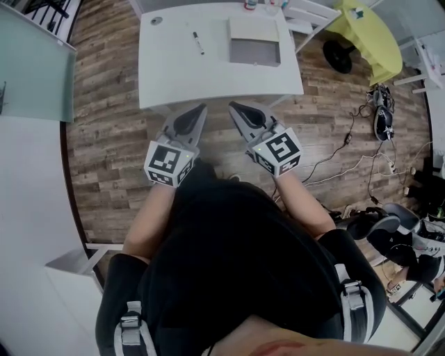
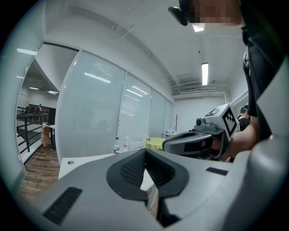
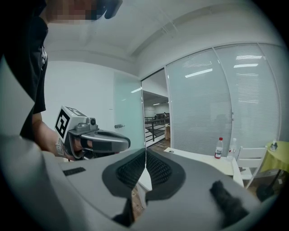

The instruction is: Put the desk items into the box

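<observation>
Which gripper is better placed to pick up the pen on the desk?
Probably the left gripper: the pen lies almost straight ahead of it, left of the box. The right gripper points nearer the box. Both are shut, empty, short of the desk.

A: Counts, quick. Desk?
B: One desk [image 1: 174, 76]. On it: one pen [image 1: 199, 43], one box [image 1: 254, 42], one round cap [image 1: 156, 21].
A: Bottles?
B: Two at the far edge: one red-capped bottle [image 3: 219, 147], one clear bottle [image 3: 233, 148].
A: Hand-held grippers?
B: Two: left hand-held gripper [image 1: 200, 110], right hand-held gripper [image 1: 233, 107]. One marker cube each, so two: left cube [image 1: 169, 164], right cube [image 1: 278, 151].
A: Other furniture?
B: One yellow-covered table [image 1: 368, 35]. Floor clutter at right, too tangled to count.
</observation>
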Demonstrator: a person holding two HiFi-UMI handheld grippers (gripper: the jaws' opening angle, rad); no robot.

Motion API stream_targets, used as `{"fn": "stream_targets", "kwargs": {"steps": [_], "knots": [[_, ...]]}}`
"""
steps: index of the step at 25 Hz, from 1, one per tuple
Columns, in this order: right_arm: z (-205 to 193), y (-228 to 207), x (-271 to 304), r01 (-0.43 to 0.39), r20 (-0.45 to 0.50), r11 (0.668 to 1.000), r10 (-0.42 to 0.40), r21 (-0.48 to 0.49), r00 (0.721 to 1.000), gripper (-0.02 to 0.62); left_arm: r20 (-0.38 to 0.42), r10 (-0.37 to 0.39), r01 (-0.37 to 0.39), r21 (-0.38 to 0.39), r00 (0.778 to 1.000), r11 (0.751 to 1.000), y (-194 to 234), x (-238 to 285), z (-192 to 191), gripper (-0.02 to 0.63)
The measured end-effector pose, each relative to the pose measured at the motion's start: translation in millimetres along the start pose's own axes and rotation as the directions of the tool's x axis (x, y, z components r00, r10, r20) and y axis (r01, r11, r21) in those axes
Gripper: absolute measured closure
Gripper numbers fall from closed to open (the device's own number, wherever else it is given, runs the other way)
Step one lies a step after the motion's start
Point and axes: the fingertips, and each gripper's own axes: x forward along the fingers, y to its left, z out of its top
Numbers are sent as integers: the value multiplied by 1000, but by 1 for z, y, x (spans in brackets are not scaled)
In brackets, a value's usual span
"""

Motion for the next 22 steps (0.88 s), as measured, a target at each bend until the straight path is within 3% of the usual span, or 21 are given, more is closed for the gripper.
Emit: {"fn": "stream_targets", "kwargs": {"steps": [22], "knots": [[28, -36, 168, 87, -70, 996, -85, 25, 994, 578, -12, -87, 87, -23, 996, 996, 174, 24, 7, 594]]}}
